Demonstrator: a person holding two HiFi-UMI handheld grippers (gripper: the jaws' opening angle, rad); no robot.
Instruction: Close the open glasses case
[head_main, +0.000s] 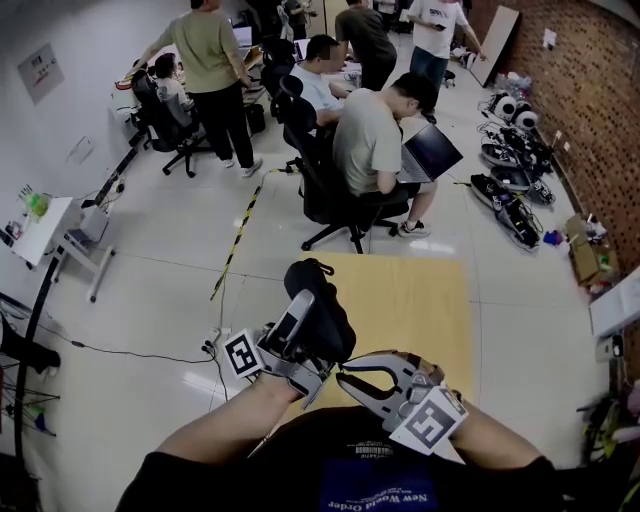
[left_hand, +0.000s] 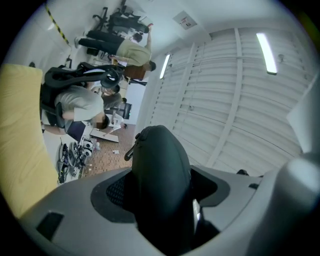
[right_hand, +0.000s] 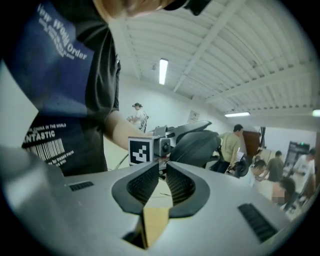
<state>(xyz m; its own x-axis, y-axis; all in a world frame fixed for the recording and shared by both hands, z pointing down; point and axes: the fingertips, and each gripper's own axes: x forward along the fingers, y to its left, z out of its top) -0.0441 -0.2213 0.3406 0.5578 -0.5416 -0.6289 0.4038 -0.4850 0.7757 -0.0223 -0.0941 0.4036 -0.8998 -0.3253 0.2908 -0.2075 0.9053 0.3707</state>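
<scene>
my left claw (left_hand: 162, 197) pinched the glasses case (left_hand: 160, 155); my right claw (right_hand: 160, 172), barely spread and empty at its 4 o'clock, needed one square closing push.

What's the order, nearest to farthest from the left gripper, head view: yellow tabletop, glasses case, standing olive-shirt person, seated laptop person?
1. glasses case, between the left gripper's jaws.
2. yellow tabletop, just beyond, to the right.
3. seated laptop person, mid-room, ahead.
4. standing olive-shirt person, far upper left.
</scene>
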